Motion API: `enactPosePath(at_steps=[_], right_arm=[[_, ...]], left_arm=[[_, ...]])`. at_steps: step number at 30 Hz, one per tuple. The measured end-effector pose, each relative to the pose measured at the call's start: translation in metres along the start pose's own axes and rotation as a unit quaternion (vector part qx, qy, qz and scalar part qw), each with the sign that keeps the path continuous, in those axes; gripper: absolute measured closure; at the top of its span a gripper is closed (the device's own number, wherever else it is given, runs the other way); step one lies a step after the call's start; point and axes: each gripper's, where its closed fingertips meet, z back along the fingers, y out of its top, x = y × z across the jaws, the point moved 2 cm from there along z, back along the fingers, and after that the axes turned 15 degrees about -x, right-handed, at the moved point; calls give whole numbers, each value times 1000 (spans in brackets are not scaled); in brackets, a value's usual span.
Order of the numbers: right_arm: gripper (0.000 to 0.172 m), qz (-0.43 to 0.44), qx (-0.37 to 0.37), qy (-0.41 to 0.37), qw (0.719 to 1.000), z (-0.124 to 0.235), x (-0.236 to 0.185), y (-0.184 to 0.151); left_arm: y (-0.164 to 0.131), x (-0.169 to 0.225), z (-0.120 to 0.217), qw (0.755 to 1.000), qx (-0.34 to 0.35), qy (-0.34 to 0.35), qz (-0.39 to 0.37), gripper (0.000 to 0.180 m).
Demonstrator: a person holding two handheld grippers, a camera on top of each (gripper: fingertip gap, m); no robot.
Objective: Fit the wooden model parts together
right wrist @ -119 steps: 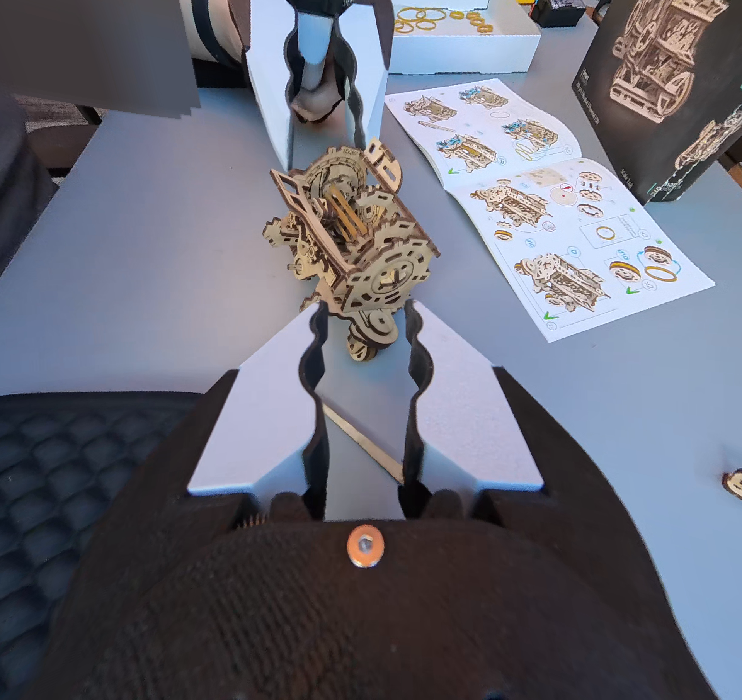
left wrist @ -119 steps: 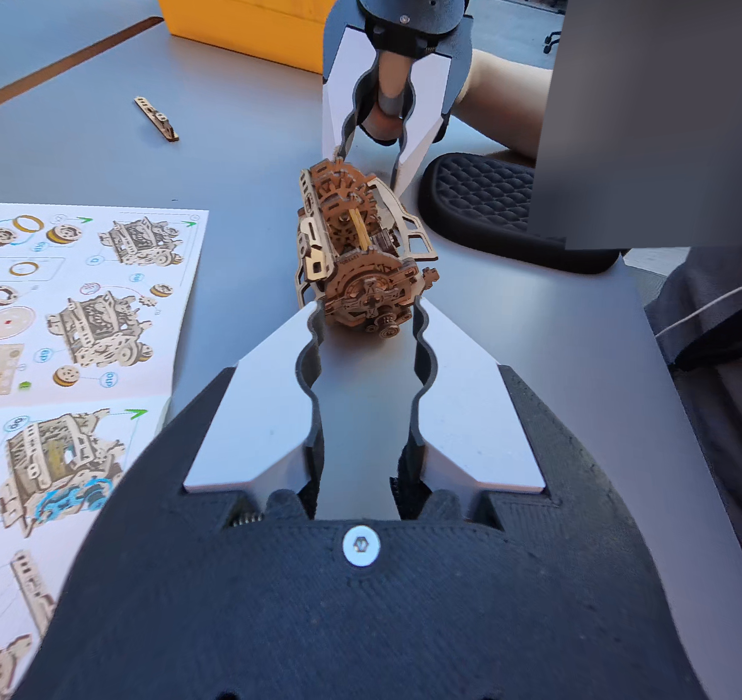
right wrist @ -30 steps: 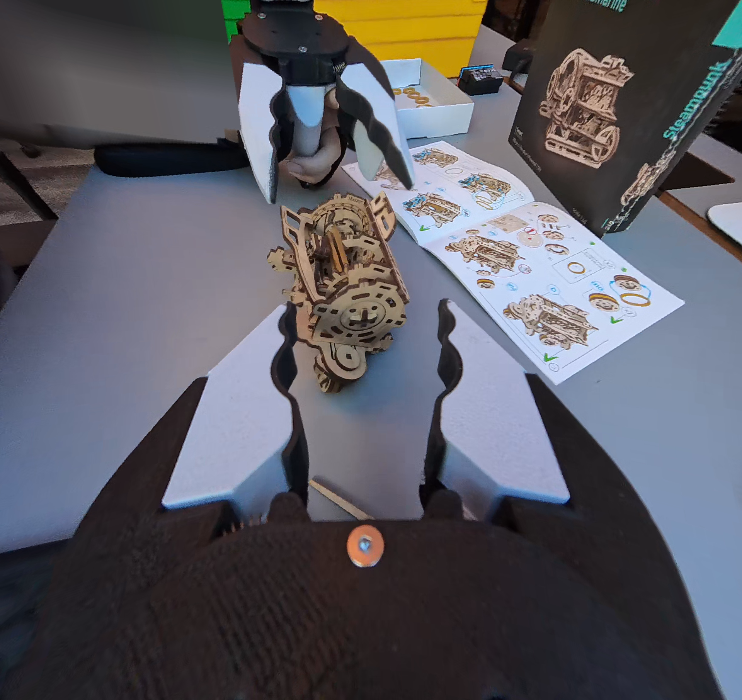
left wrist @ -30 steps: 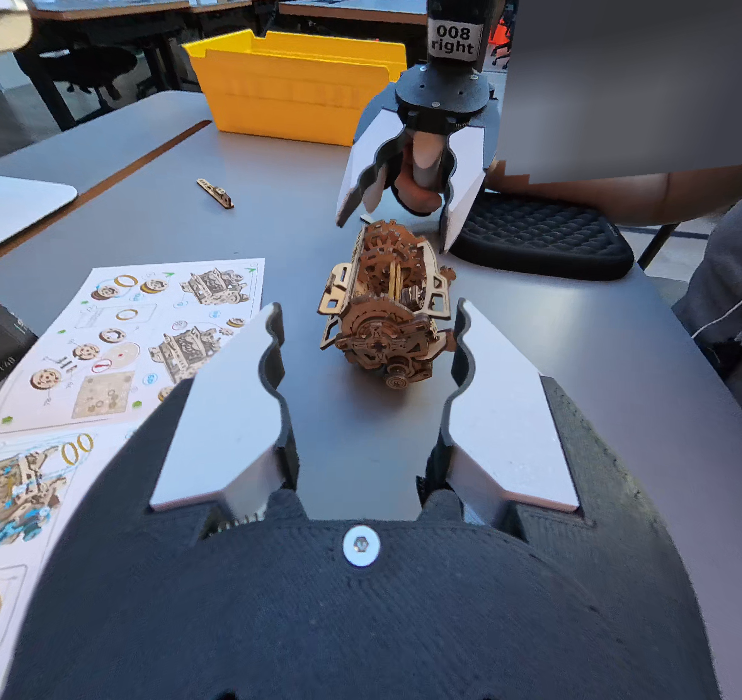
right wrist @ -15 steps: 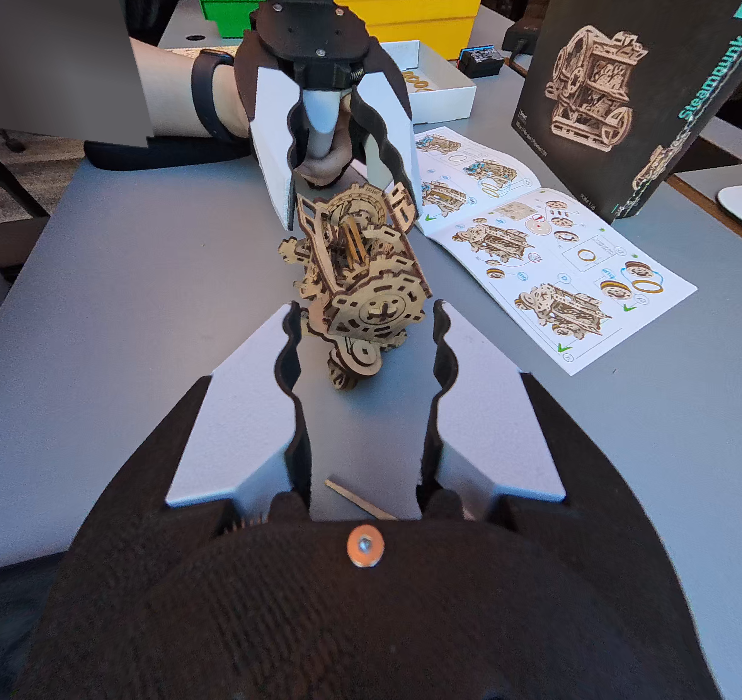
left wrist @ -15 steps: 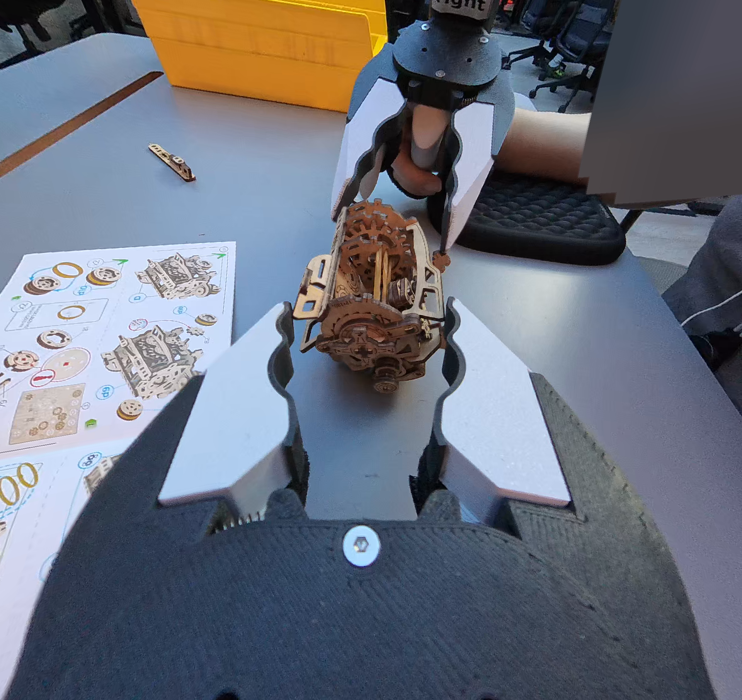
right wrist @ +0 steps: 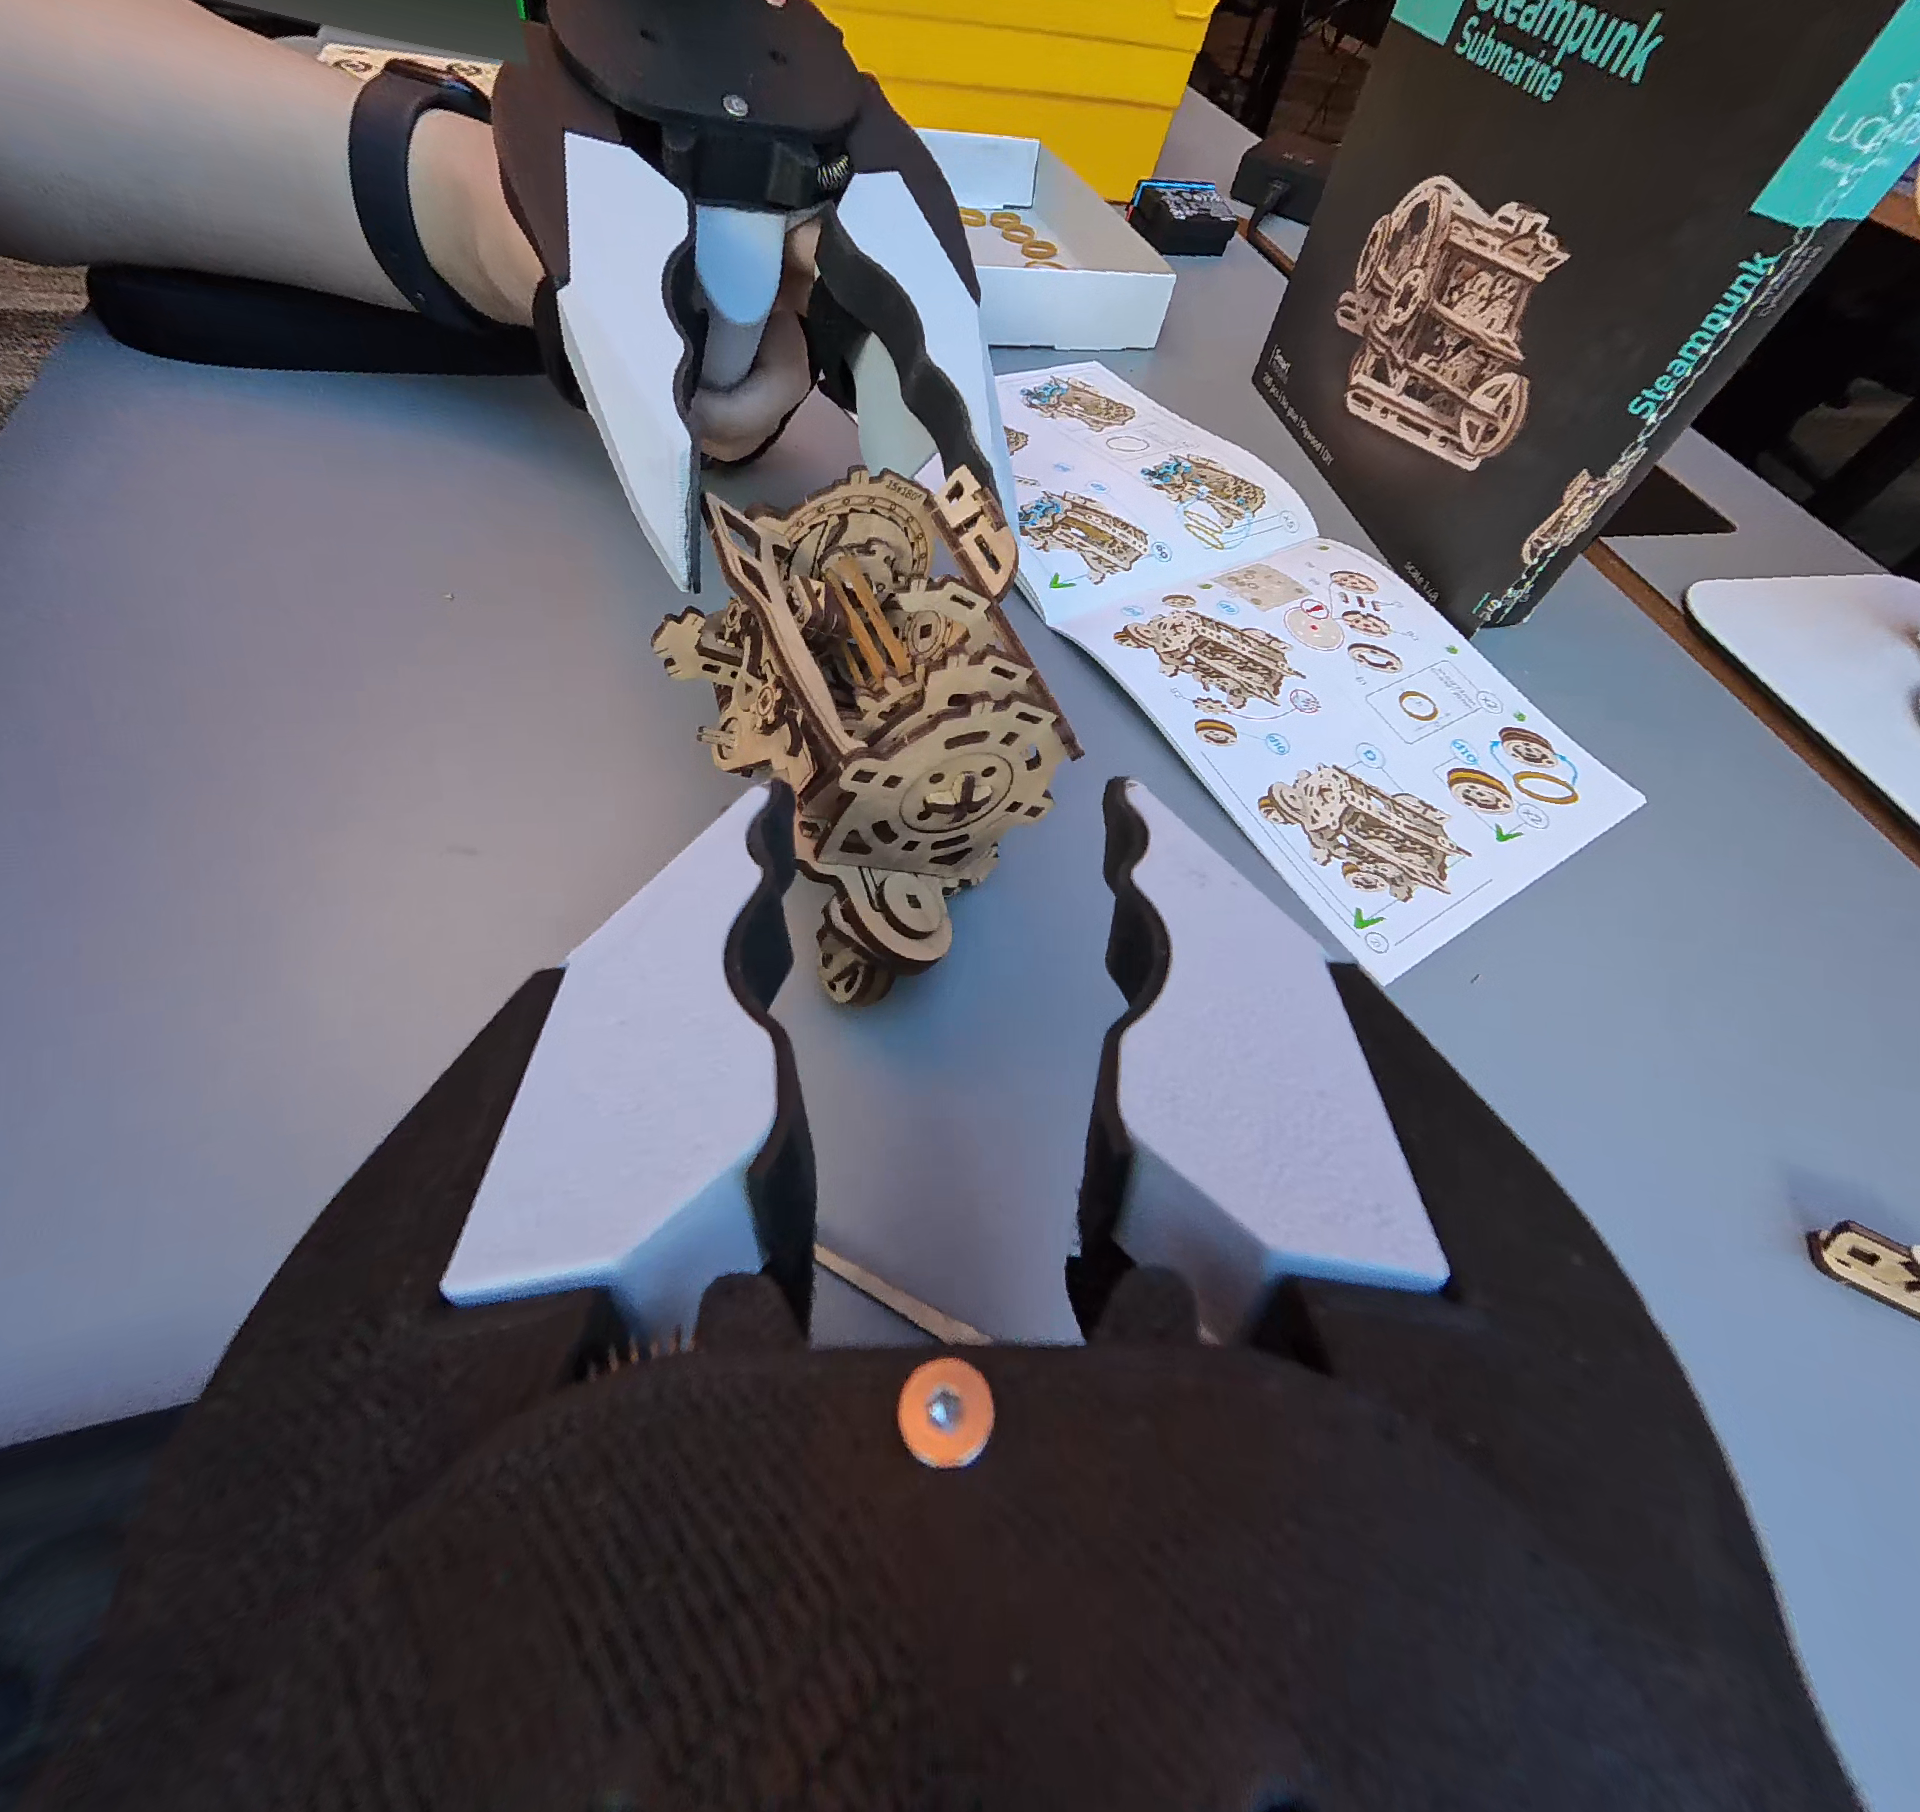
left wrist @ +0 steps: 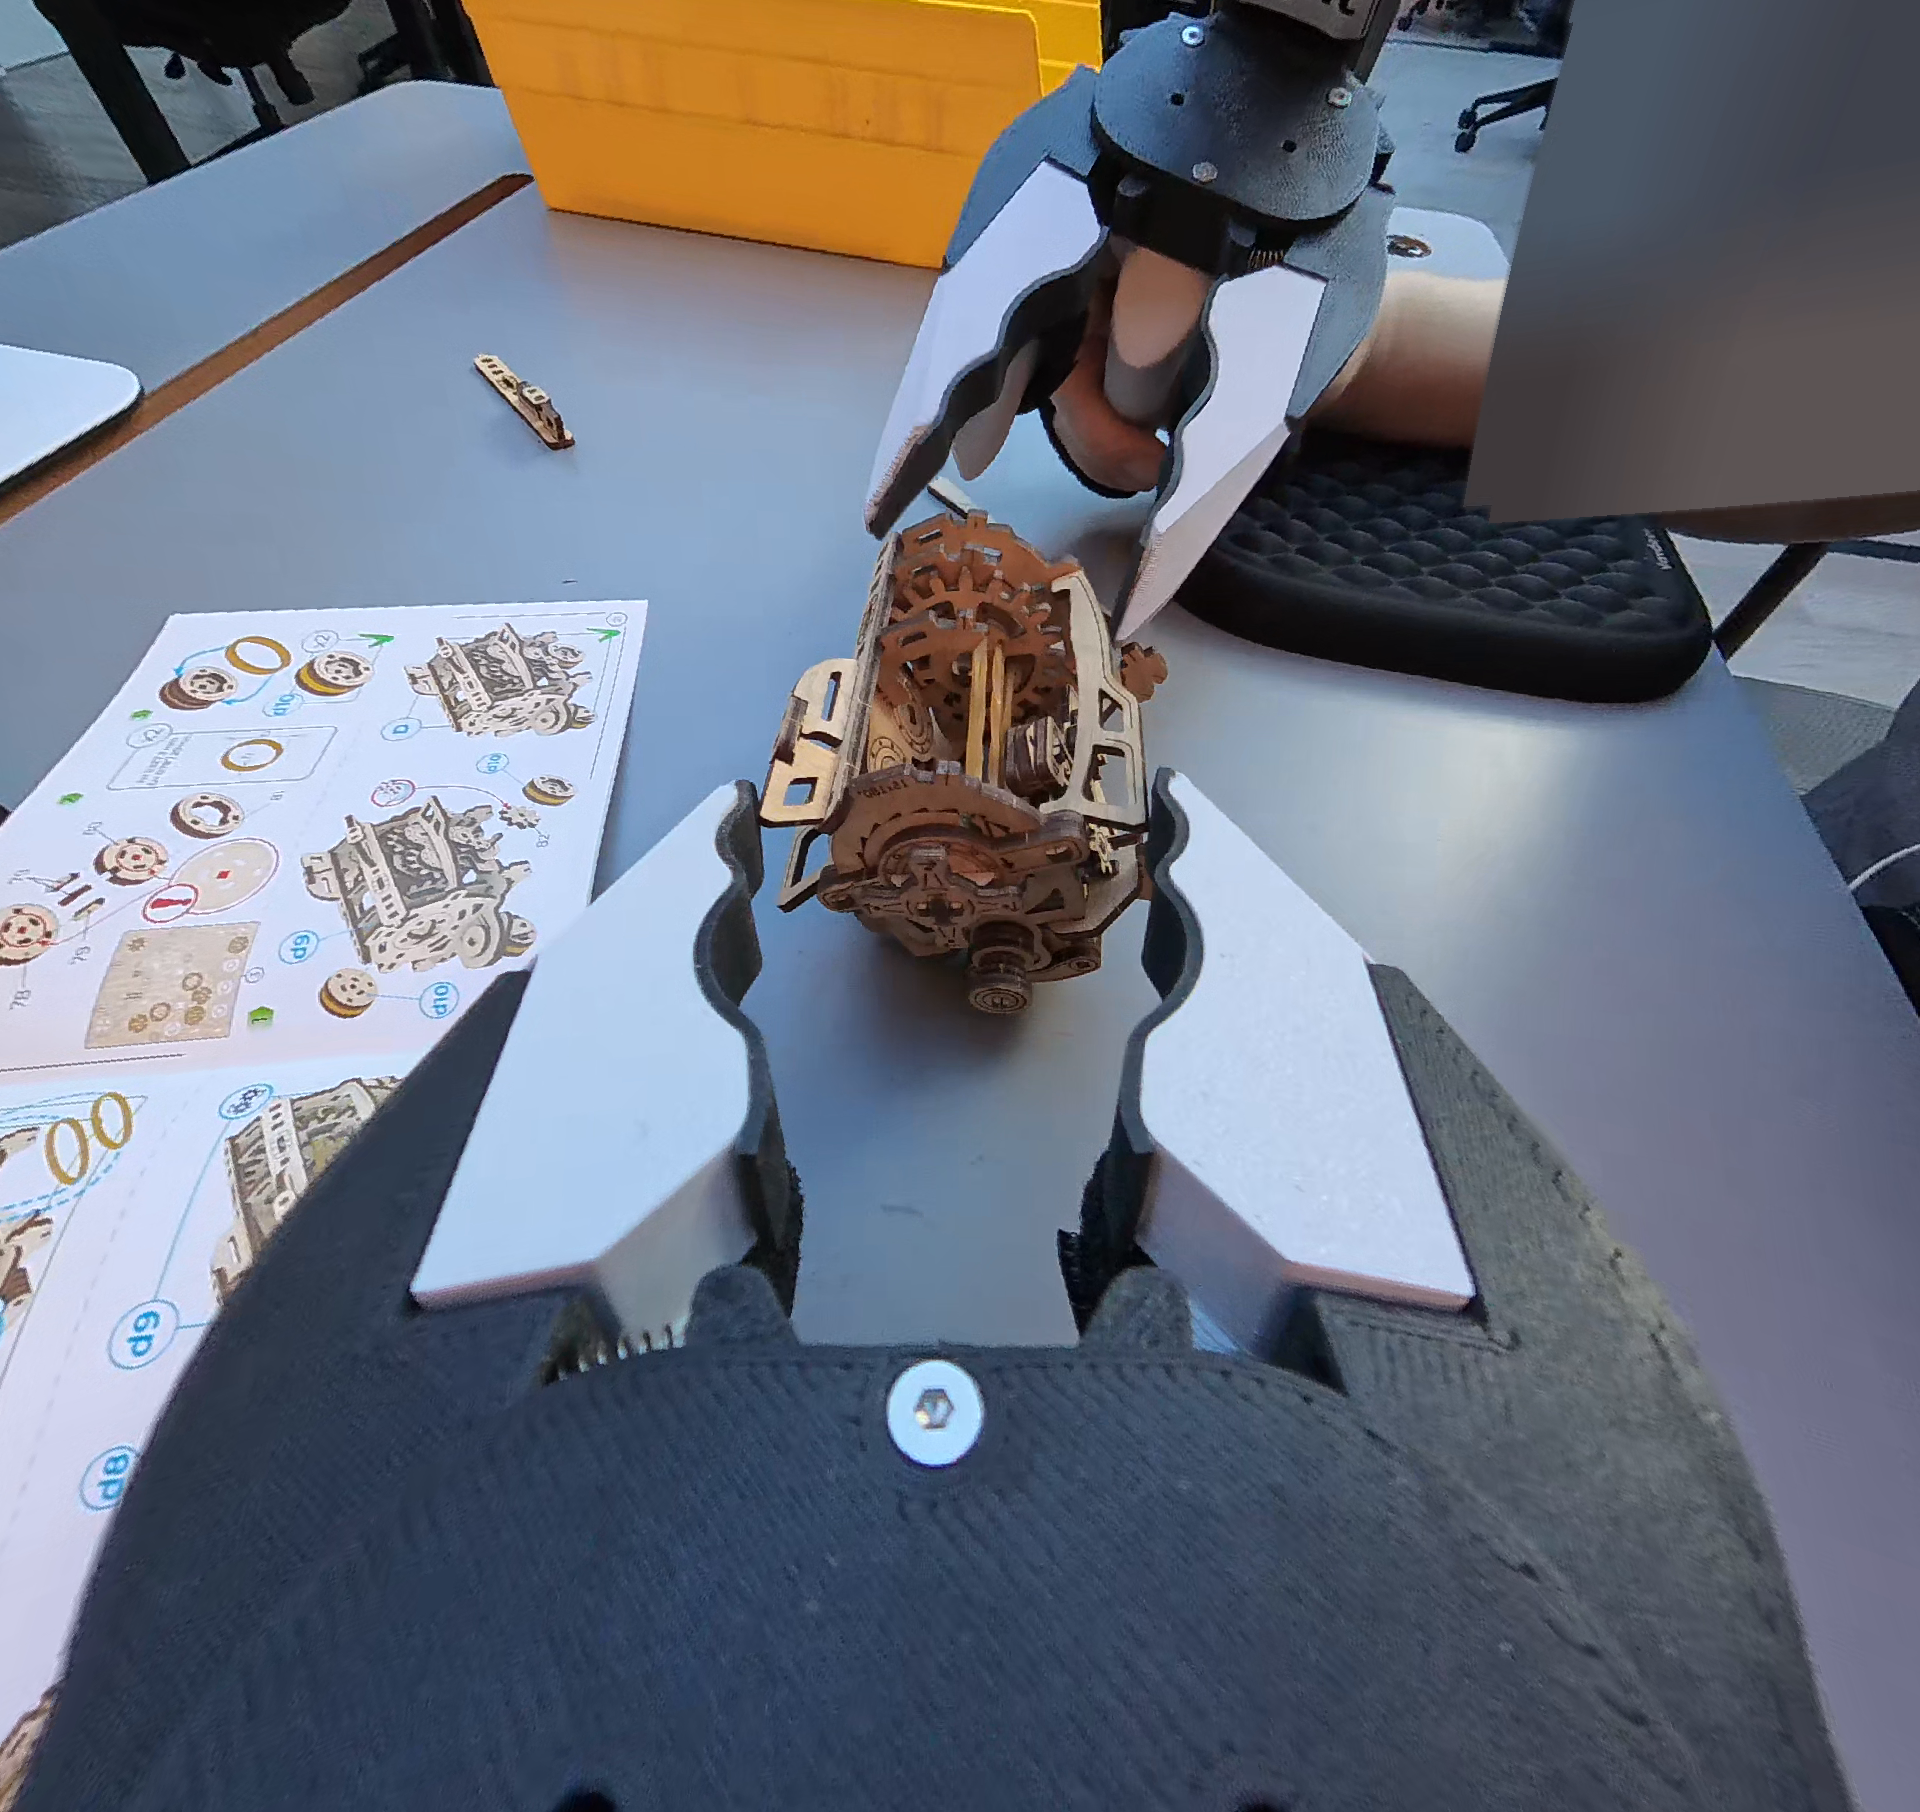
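Model (left wrist: 961,786) lies on its side on the table (left wrist: 1455,879), between my two grippers. Left gripper (left wrist: 951,806) wide open, tips flanking one end, gap visible at one pad. Right gripper (right wrist: 940,812) open around the far end, not clamped.

The left gripper (left wrist: 951,806) fills the lower half of its own view, jaws spread wide, and in the right wrist view it hangs at upper centre, fingers pointing down, gripped by a hand (right wrist: 743,401) whose forearm, with a dark wristband, stretches to the upper left. The right gripper (right wrist: 940,806) likewise sits at the bottom of its view with jaws apart. In the left wrist view it slants down from the upper right, with a hand (left wrist: 1107,432) behind its fingers.
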Motion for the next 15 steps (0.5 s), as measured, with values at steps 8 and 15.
enactPosePath(at_steps=[8, 15], right_arm=[[117, 23, -14, -9, 1000, -3, -3, -2], [119, 26, -5, -14, 1000, 0, -2, 0]], left_arm=[[1, 5, -1, 999, -7, 28, -38, 108], [3, 9, -4, 998, -20, 38, -41, 108]])
